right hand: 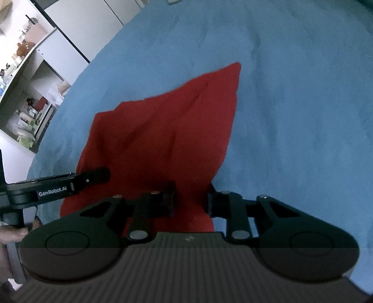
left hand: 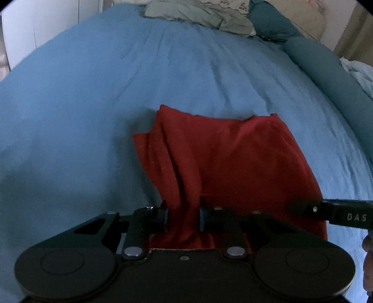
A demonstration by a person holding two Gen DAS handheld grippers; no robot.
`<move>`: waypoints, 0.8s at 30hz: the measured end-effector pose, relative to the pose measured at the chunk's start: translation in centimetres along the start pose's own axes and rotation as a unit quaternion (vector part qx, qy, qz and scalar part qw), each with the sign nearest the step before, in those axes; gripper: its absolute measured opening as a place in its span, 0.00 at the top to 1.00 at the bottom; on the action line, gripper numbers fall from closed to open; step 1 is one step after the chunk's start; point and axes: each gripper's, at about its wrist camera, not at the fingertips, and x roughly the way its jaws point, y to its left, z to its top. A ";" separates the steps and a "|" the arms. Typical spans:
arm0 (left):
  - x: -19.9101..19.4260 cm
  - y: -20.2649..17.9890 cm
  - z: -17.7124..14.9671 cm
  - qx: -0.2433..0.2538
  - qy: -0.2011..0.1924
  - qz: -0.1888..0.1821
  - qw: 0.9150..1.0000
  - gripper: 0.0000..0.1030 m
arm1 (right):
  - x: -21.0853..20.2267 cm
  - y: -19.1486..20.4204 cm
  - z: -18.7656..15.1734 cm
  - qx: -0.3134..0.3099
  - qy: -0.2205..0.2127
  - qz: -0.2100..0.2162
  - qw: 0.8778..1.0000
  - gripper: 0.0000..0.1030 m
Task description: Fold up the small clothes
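Note:
A small red garment [left hand: 223,158] lies partly lifted on the blue bed cover [left hand: 93,93]. My left gripper [left hand: 183,216] is shut on a bunched near edge of the red garment. My right gripper [right hand: 190,198] holds the other near edge of the garment [right hand: 167,130], with red cloth between its fingers. Each gripper shows in the other's view: the right one at the right edge of the left wrist view [left hand: 326,211], the left one at the left of the right wrist view [right hand: 70,184]. The garment's far end rests on the bed.
A pale green crumpled cloth [left hand: 198,14] lies at the bed's far end. A dark teal bolster [left hand: 314,63] runs along the right side. Shelves and white cabinets [right hand: 35,77] stand beyond the bed's left edge in the right wrist view.

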 end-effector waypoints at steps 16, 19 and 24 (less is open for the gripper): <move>-9.5 -11.9 -10.1 0.011 0.018 -0.033 0.999 0.77 | -16.8 -3.2 -8.6 0.023 -0.001 -0.015 1.000 0.65; -7.1 -13.4 -13.8 -0.006 0.050 -0.019 0.999 0.77 | -16.0 -5.8 -12.4 0.022 0.015 -0.046 0.999 0.65; -6.9 -14.7 -15.9 0.026 0.019 0.020 0.999 0.74 | -14.8 -8.5 -15.9 0.039 -0.003 -0.057 0.998 0.62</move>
